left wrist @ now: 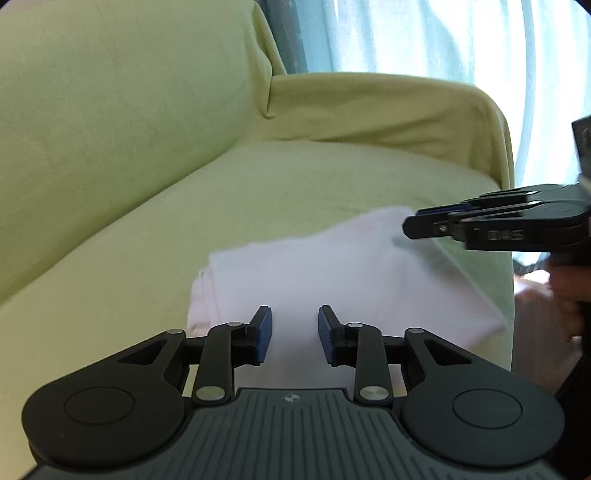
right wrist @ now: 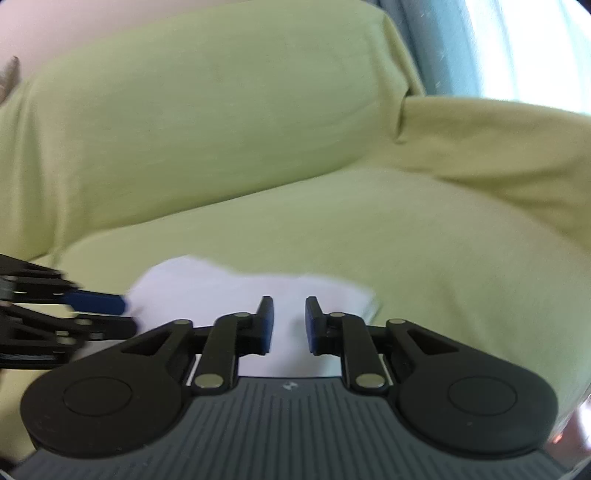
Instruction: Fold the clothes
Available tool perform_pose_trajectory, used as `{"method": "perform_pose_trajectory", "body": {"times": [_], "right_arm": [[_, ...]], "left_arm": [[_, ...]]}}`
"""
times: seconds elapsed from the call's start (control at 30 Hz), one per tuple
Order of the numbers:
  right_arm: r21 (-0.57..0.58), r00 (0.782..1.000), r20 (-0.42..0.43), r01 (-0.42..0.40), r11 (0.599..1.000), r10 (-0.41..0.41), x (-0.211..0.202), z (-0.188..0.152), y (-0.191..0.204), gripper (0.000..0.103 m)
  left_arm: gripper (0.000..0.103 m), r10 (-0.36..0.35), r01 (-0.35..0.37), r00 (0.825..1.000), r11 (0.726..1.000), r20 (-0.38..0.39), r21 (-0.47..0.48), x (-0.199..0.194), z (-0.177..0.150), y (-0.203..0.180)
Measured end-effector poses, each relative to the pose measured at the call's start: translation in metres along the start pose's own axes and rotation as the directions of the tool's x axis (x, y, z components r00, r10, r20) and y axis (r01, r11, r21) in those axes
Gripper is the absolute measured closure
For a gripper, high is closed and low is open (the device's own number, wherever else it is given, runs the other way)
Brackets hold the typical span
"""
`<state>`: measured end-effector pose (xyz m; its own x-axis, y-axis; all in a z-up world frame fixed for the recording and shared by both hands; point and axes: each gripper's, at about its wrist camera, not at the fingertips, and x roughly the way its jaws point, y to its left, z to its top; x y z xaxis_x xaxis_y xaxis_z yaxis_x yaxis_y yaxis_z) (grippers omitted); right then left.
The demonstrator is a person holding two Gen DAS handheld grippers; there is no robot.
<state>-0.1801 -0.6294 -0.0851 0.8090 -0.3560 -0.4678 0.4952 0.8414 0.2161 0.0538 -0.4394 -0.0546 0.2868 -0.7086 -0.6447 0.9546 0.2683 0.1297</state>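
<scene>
Left gripper (left wrist: 294,334): hovering part-open, holding nothing, over white folded garment (left wrist: 332,280) lying at green sofa (left wrist: 110,147) seat's front edge. Right gripper (right wrist: 289,325): likewise gaping, empty. Open cushion lying behind; armrest (left wrist: 388,107), curtain (left wrist: 406,33) bordering.

Little can be read here. In the left wrist view, the right gripper (left wrist: 424,221) carries raised lettering on its side that looks like "DAS", blurred and not sure. A small round emblem (left wrist: 293,398) sits on the left gripper's ribbed body; the right wrist view shows a similar mark (right wrist: 288,386), unreadable.
</scene>
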Motion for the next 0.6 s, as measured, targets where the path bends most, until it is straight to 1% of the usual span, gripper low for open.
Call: {"method": "perform_pose_trajectory", "body": {"times": [0.03, 0.1, 0.13, 0.23, 0.33, 0.43, 0.6], "right_arm": [[0.005, 1.000, -0.010, -0.015, 1.000, 0.015, -0.004, -0.004, 0.003, 0.087], [-0.004, 1.000, -0.028, -0.008, 1.000, 0.008, -0.006, -0.009, 0.005, 0.087], [-0.009, 0.999, -0.037, -0.005, 1.000, 0.004, -0.008, -0.011, 0.005, 0.087], [-0.024, 0.998, -0.063, 0.005, 1.000, -0.007, -0.011, -0.019, 0.007, 0.087], [-0.039, 0.996, -0.089, 0.015, 0.999, -0.018, -0.015, -0.026, 0.009, 0.088], [-0.056, 0.993, -0.111, 0.025, 0.998, -0.031, -0.018, -0.033, 0.011, 0.090], [-0.104, 0.992, -0.100, 0.064, 0.992, -0.074, -0.027, -0.041, 0.012, 0.090]], "left_arm": [[0.071, 0.001, -0.001, 1.000, 1.000, -0.012, -0.003, 0.000, -0.004, 0.000], [0.070, 0.008, -0.008, 1.000, 1.000, -0.030, -0.008, 0.002, -0.013, 0.002], [0.066, 0.008, -0.009, 1.000, 1.000, -0.027, -0.017, 0.002, -0.016, 0.005], [0.063, -0.001, 0.000, 1.000, 0.999, -0.010, -0.054, 0.000, -0.021, 0.013], [0.058, 0.012, -0.012, 1.000, 0.999, -0.004, -0.051, -0.003, -0.024, 0.015], [0.058, 0.012, -0.013, 1.000, 0.998, -0.003, -0.067, -0.005, -0.027, 0.021], [0.058, 0.051, -0.052, 0.999, 0.996, -0.015, -0.074, -0.010, -0.031, 0.030]]}}
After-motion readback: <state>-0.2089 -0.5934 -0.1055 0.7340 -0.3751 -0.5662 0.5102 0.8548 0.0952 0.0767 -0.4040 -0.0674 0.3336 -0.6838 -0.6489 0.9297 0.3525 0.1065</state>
